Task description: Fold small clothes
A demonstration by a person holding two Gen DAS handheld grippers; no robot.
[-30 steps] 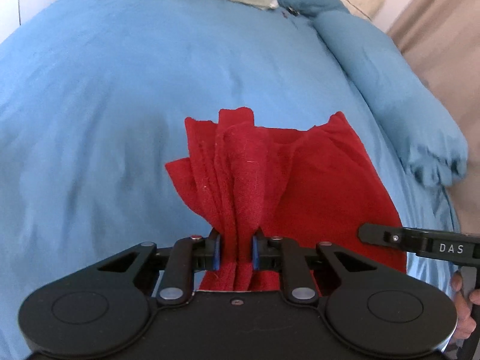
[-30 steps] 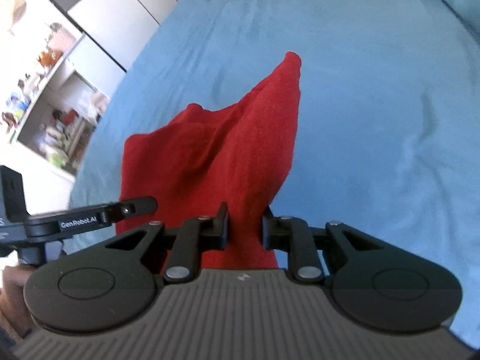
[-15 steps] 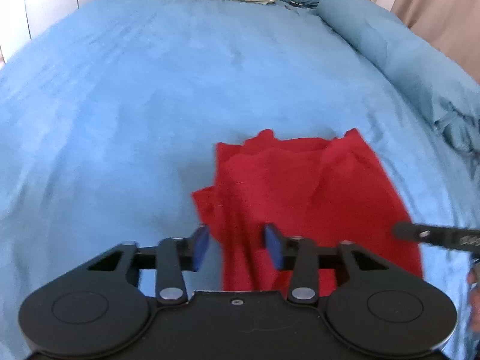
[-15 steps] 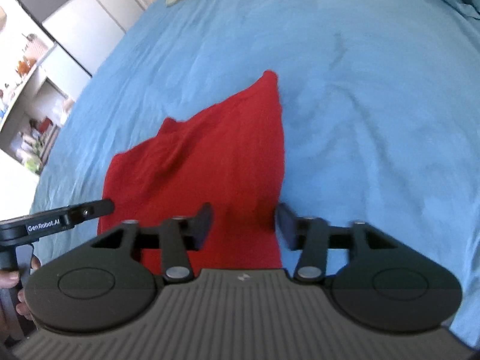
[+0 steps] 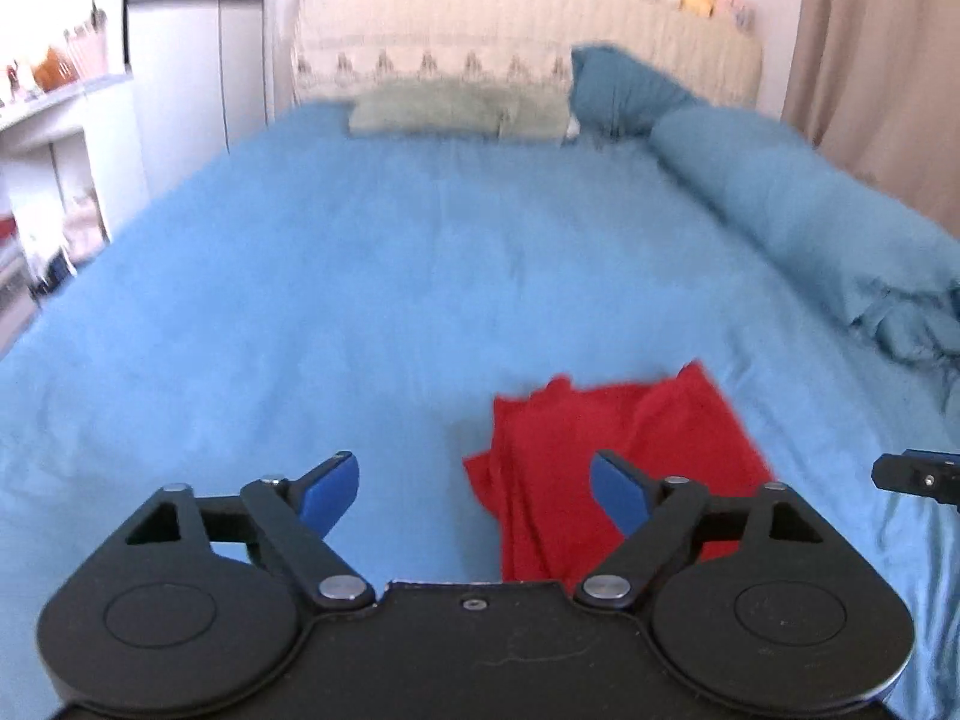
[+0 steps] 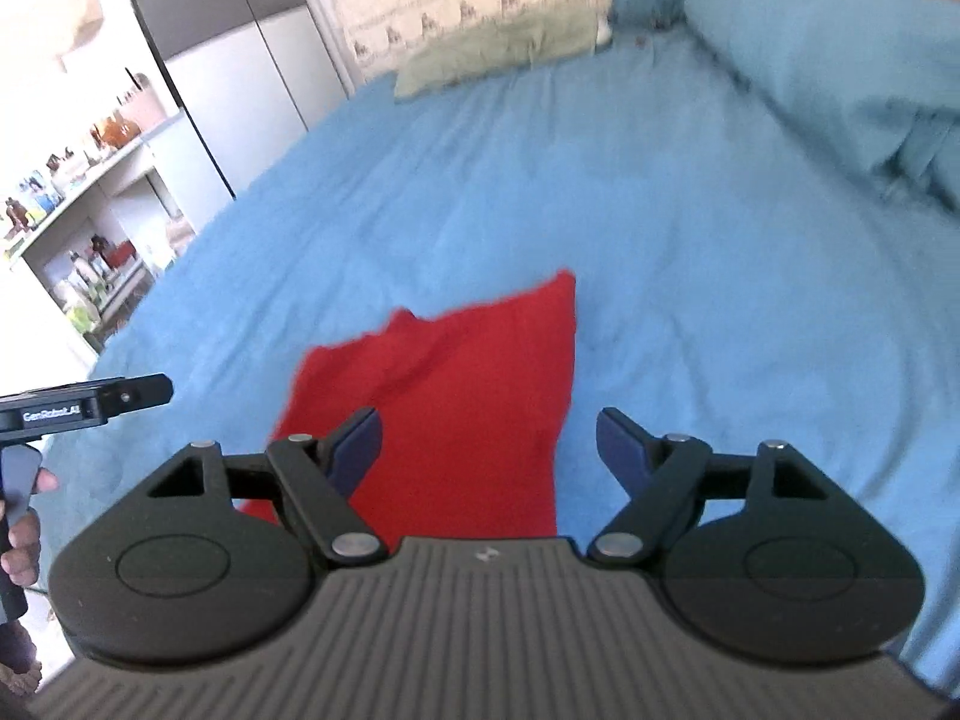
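A small red garment [image 5: 606, 450] lies folded on the blue bedsheet [image 5: 360, 276], its left side bunched in pleats. My left gripper [image 5: 474, 489] hangs above the cloth's near left edge with its jaws still opening wide; the pads touch nothing. From the right wrist the same red garment [image 6: 456, 402] spreads flat, with one corner pointing away. My right gripper [image 6: 489, 441] is over its near right edge, jaws opening wide, pads clear of the fabric. Each view catches the tip of the other gripper at its side edge.
A rolled blue duvet [image 5: 828, 228] runs along the bed's right side. A green pillow [image 5: 462, 114] and a blue pillow [image 5: 618, 90] lie at the headboard. Shelves with small items [image 6: 78, 228] and a wardrobe [image 6: 240, 78] stand left. A hand [image 6: 21, 540] holds the left gripper's handle.
Both grippers let go of the red garment and opened wide. Both drew back and tilted up, so the cloth now lies flat on the sheet and the headboard has come into view.
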